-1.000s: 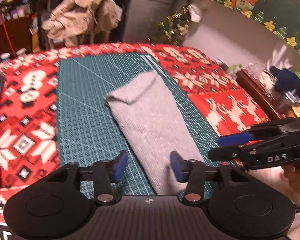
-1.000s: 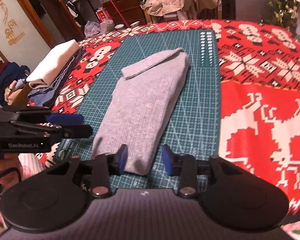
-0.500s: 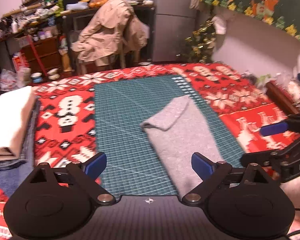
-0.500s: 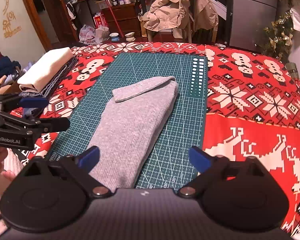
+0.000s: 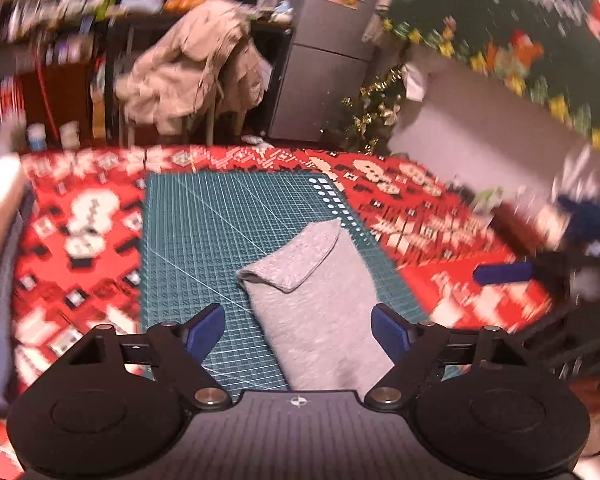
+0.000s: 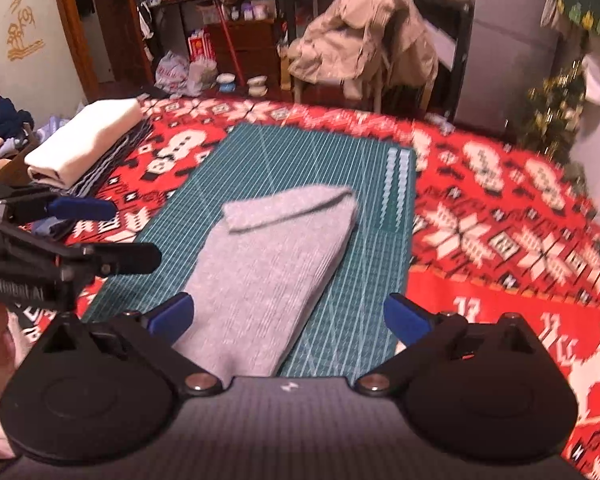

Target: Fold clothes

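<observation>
- Two claws are mine here, and both hang above the near end of the grey garment (image 6: 272, 264), which I take as my landmark for everything else.
- Under the garment lies the counter's red patterned cloth (image 6: 500, 208), spreading out on every side of it; it is only bedding for the work.
- Directly beneath the garment sits the green cutting mat (image 6: 260, 156), flat and gridded, which I judge is there to give a smooth, square surface to fold against.
- Beyond the garment's far-left side rests a stack of folded clothes (image 6: 84, 136), well apart from it, likely the pile where finished pieces go.
- The grey garment itself lies on the mat as a long narrow strip, its far end already turned back in a small flap, so I judge the lengthwise folds are done and a crosswise fold remains.
- My right claw (image 6: 292, 316) has just been opening and now stands spread wide above the garment's near end, nothing pinched between the pads.
- My left claw (image 5: 298, 330) has just narrowed a little yet stands apart too, empty, straddling the near end of the garment (image 5: 320, 304); I read both as having let go.
</observation>
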{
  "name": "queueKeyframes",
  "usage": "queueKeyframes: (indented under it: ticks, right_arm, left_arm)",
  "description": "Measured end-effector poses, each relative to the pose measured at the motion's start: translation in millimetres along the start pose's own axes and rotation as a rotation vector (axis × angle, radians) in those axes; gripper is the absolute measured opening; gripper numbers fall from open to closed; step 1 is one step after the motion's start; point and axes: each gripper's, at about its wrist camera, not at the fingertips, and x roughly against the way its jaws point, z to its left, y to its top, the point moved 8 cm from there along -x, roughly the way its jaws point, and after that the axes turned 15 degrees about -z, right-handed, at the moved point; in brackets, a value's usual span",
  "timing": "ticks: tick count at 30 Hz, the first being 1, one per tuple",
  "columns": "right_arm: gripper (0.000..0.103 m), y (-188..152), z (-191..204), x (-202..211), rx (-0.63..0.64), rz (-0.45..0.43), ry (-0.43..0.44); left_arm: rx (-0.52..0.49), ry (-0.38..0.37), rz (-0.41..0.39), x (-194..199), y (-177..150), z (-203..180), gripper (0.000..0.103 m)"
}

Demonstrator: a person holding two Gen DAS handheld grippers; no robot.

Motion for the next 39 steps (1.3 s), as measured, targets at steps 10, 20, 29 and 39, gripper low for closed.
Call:
queueKeyframes:
  ticks: [10, 20, 29, 39]
  right_arm:
    - [0.102, 3.1, -3.1, -21.4, -0.024, -0.023, 0.043]
    - [0.088, 6.8, 5.3, -51.7, -0.127, 0.076, 0.129]
    - [0.088, 11.4, 0.3, -52.9, -0.157, 0.087, 0.127]
    - [0.088, 2.8, -1.9, -57.2, -0.197, 0.106, 0.122]
  left_arm:
    - [0.538, -0.078, 0.185, -51.9, -25.1, 59.2, 0.012]
    - [0.576, -0.109, 0.131, -90.1, -15.3, 77.1, 0.012]
    - [0.505, -0.114, 0.154, -114.3, -17.4, 75.2, 0.012]
    - [0.466, -0.101, 0.104, -116.0, -8.0, 76.8, 0.004]
